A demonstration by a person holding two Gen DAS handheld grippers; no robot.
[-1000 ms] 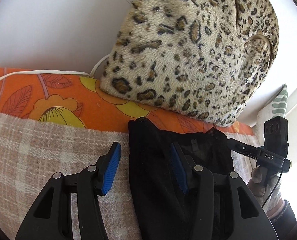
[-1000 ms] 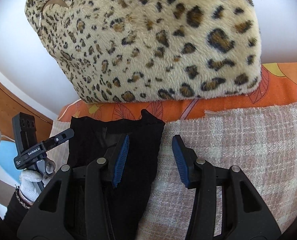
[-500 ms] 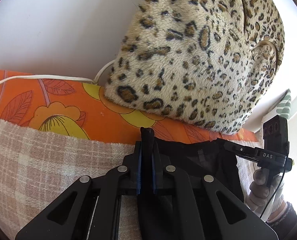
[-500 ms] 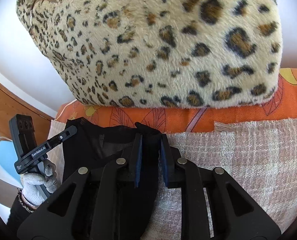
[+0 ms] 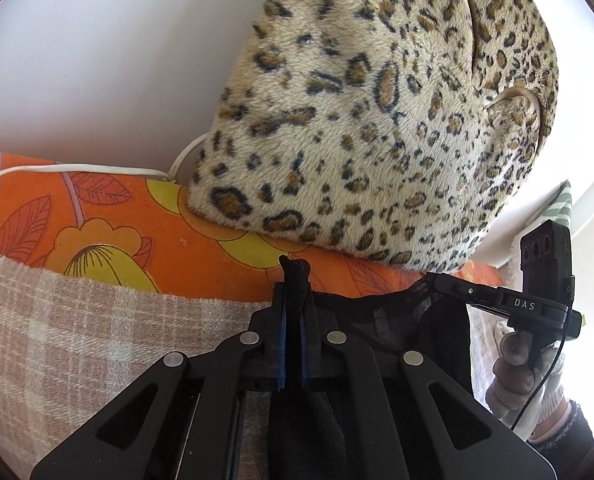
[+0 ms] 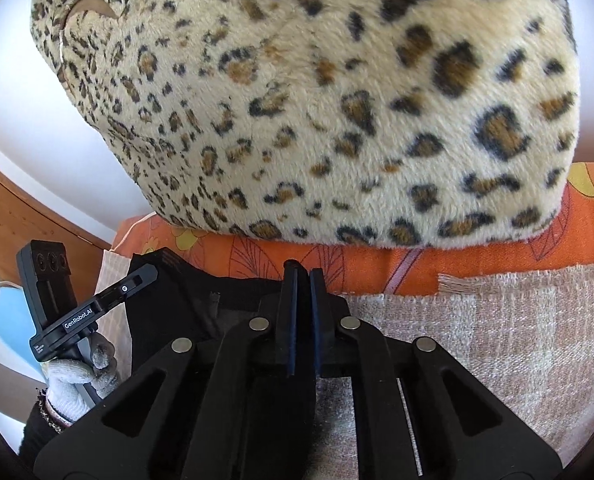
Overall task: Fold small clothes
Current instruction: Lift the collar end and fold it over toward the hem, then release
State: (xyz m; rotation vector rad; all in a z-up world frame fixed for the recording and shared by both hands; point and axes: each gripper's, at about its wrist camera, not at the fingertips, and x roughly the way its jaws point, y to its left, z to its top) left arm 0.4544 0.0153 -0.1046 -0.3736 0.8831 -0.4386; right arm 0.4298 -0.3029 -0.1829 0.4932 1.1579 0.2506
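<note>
From the left wrist camera, the left gripper (image 5: 293,320) has its blue-padded fingers (image 5: 282,336) pressed together on a corner of the black garment (image 5: 397,320), and a small peak of the cloth sticks up past the fingertips. The rest of the garment spreads away to the right of the fingers, lying on the checked beige towel (image 5: 77,332). Beyond the fingertips runs the orange floral sheet (image 5: 109,224), and on it rests the leopard-print plush (image 5: 377,120), with a white cable (image 5: 77,168) to its left. Far right of the fingers, the right hand (image 5: 525,376), gloved, holds the other device.

From the right wrist camera, the right gripper (image 6: 301,312) has its fingers nearly closed at the garment's (image 6: 201,304) other top corner; they appear to pinch the black cloth, though dark fabric against dark pads makes the contact hard to confirm. The garment extends left of the fingers, the towel (image 6: 497,340) right. The plush (image 6: 317,100) looms ahead over the sheet (image 6: 377,268). Far left, the gloved left hand (image 6: 81,376) grips its device.
</note>
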